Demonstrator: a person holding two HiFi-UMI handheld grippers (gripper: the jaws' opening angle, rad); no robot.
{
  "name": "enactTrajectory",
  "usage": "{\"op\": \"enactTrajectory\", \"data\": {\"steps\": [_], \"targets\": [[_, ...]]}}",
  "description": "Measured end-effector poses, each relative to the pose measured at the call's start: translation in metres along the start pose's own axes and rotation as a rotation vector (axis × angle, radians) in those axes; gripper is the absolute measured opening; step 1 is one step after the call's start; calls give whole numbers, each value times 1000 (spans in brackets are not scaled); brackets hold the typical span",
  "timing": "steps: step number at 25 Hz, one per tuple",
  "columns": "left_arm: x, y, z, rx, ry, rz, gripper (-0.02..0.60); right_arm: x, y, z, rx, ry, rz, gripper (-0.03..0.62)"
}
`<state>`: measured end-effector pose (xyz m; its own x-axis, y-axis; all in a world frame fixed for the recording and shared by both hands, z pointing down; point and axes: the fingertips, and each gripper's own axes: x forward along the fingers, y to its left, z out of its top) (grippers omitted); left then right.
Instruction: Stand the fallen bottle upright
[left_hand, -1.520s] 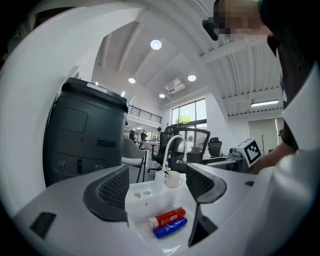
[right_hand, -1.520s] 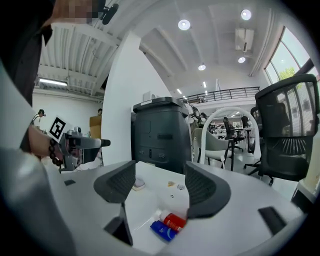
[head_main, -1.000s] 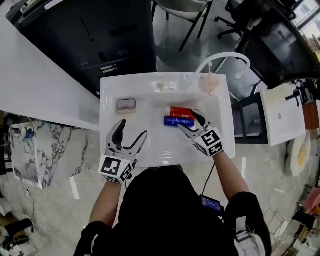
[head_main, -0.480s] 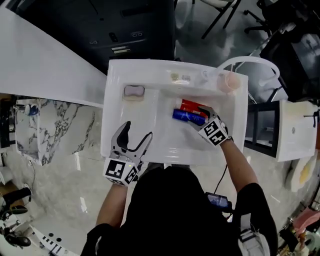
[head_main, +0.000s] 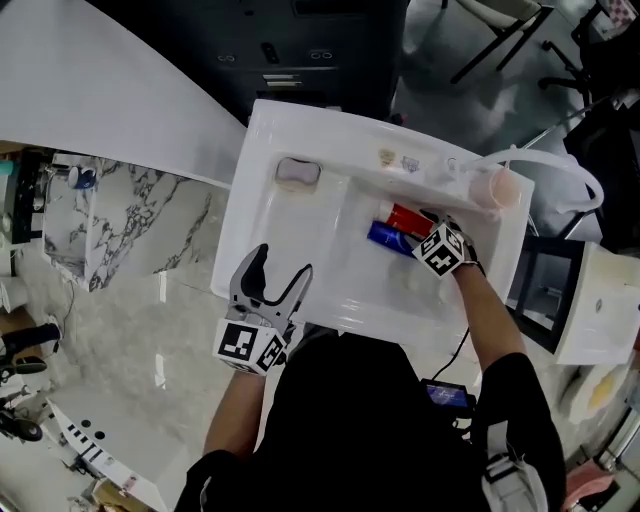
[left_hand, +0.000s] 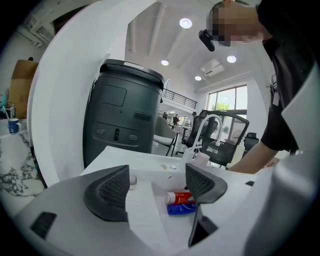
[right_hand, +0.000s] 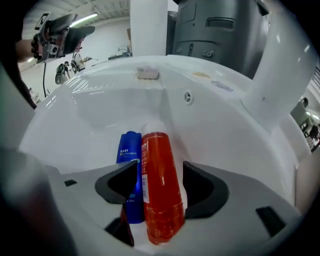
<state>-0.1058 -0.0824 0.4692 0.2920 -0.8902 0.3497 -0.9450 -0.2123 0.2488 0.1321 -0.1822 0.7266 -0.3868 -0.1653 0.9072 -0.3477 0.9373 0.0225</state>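
Note:
Two bottles lie side by side in the white sink (head_main: 300, 225): a red one (head_main: 408, 217) (right_hand: 159, 185) and a blue one (head_main: 388, 238) (right_hand: 129, 155). My right gripper (head_main: 428, 226) (right_hand: 160, 184) points steeply down over them. Its jaws are closing astride the red bottle, the left finger (right_hand: 119, 183) lying over the blue bottle, and the pads are not pressing on it. My left gripper (head_main: 281, 268) (left_hand: 157, 185) hangs open and empty at the sink's near rim; beyond it lie the red bottle (left_hand: 181, 196) and the blue bottle (left_hand: 183, 208).
A pinkish soap bar (head_main: 297, 172) sits on the sink's far left ledge. A curved white faucet (head_main: 545, 165) and a pink cup (head_main: 496, 187) stand at the far right corner. A dark bin (left_hand: 122, 117) stands behind the sink. Marble floor (head_main: 130, 260) lies to the left.
My right gripper has dropped down into the basin and tipped steeply over the red bottle, its jaws narrowing a little. The left gripper has sunk slightly at the near rim.

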Motion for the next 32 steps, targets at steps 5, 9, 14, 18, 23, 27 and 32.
{"op": "enactTrajectory", "data": {"steps": [5,9,14,18,23,27,32], "targets": [[-4,2,-1,-66,-17,28,365,11,-1,-15,-58,89,9,284],[0,2,-2,-79,-9,24,365,17,1,-19,-69,112,22,282],[3,-1,-3,-95,-2,11,364,26,-5,-14,-95,136,4,282],[2,0,-6,-100,10,13,364,39,-6,-14,-148,193,-15,286],[-1,5,-9,-105,22,15,364,50,1,-18,-173,226,4,290],[-2,9,-10,-110,30,19,364,54,4,-16,-156,228,39,288],[-3,9,-14,-107,41,24,364,63,4,-19,-168,243,53,290]]}}
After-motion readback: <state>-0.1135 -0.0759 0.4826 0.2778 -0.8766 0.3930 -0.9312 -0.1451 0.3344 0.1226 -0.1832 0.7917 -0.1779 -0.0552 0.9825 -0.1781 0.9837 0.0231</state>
